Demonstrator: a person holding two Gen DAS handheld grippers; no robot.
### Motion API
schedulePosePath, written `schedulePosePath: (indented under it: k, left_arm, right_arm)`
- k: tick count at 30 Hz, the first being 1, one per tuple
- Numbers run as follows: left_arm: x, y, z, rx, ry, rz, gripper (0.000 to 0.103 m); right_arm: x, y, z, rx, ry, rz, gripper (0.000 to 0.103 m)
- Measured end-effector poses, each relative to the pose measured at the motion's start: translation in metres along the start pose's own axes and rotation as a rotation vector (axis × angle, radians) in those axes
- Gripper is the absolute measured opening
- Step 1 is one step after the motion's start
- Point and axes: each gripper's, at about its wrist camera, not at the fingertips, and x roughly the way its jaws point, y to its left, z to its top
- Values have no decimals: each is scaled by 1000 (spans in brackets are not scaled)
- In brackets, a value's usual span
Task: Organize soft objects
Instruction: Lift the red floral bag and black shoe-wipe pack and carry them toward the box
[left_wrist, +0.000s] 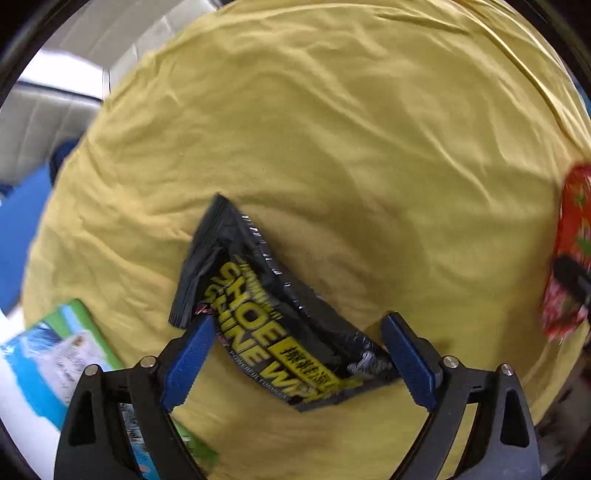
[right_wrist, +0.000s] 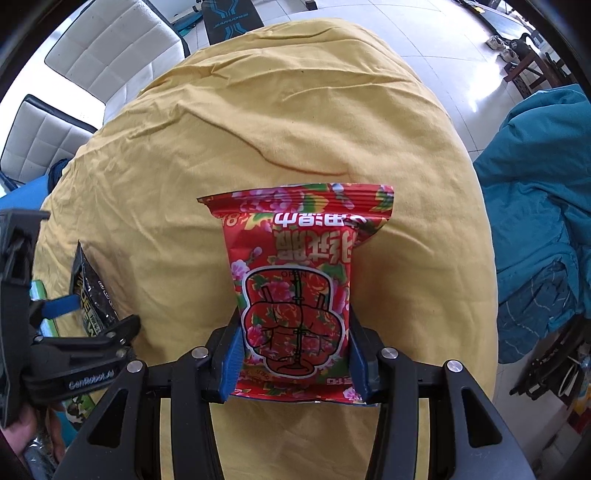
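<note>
The red flowered foil wipes pouch (right_wrist: 295, 291) is pinched at its 6 o'clock end by the right hand-held gripper (right_wrist: 295, 354); it is judged light, soft and slippery. The black crinkled shoe-wipe sachet (left_wrist: 266, 306) lies between the spread jaws of the left hand-held gripper (left_wrist: 295, 365), not pressed; a mid-body hold is advised.

Landmark: wrinkled yellow cloth (right_wrist: 295, 122) draped over the bench.

Red flowered foil packet (right_wrist: 295, 280) lies on the cloth, between the pads of the right tool (right_wrist: 295, 363), pads touching both its sides.

Black crinkled shoe-wipe packet (left_wrist: 273, 306) lies on the cloth, left of the red packet and well apart from it, between the pads of the left tool (left_wrist: 299, 358), neither pad pressing it.

Green-and-white flat pack (left_wrist: 70, 354) sits at the cloth's left edge, beside the black packet.
</note>
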Motion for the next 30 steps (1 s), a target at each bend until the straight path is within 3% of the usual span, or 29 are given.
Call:
schedulePosePath:
  k: [2, 5, 10, 12, 14, 16, 18, 23, 27, 30]
  left_arm:
    - [-11, 8, -7, -58, -30, -39, 93]
    - [-17, 33, -22, -219, -44, -171, 93]
    - [26, 76, -32, -462, 49, -324, 93]
    - [30, 88, -33, -525, 17, -343, 92]
    - [25, 86, -29, -474, -27, -310, 66]
    - [13, 70, -24, -388, -58, -259, 58]
    - [7, 57, -35, -292, -87, -202, 56]
    - [12, 30, -96, -203, -114, -139, 56]
    - [31, 13, -133, -187, -79, -132, 58]
    - [35, 18, -139, -234, -116, -141, 58]
  right_arm:
    - [0, 0, -2, -7, 1, 2, 50]
    - [2, -2, -4, -12, 11, 14, 50]
    - [6, -1, -3, -20, 21, 4, 50]
    - [7, 4, -5, -38, 33, 10, 50]
    - [10, 8, -12, -56, 65, 45, 49]
    - [12, 12, -18, -93, 82, 44, 49]
    - [15, 17, -31, -131, 102, 46, 49]
    - [23, 28, -63, -207, 154, 79, 49]
    - [25, 32, -79, -221, 148, 47, 53]
    - [27, 33, -85, -202, 119, 16, 54]
